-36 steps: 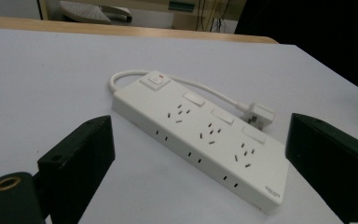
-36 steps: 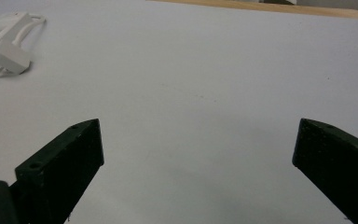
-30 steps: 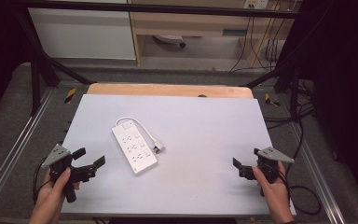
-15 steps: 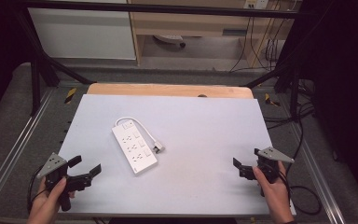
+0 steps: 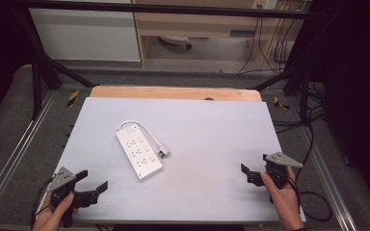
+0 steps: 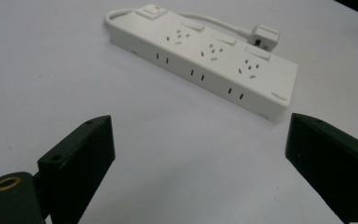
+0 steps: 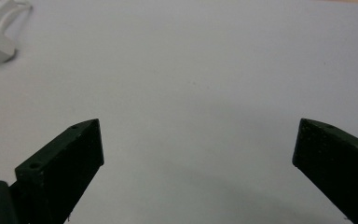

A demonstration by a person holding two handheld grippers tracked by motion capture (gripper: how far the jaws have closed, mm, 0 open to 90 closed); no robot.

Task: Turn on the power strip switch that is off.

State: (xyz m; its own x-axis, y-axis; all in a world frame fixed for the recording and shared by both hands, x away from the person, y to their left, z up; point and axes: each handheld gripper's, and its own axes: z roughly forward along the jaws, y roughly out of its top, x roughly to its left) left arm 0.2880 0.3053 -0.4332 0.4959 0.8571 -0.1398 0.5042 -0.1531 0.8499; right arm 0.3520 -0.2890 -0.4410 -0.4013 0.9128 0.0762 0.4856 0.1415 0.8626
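The white power strip [image 5: 139,156] lies left of centre on the desk [image 5: 212,130], its long axis running diagonally away from the left tool [image 5: 92,187]. That tool, jaws apart and empty, is nearer; the right tool [image 5: 246,173], also spread, sits well apart.

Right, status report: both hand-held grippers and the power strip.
Left hand-held gripper open, empty, near-left table corner. Right hand-held gripper open, empty, near-right. White power strip flat mid-table, cord looped, plug beside it. Nothing blocking.
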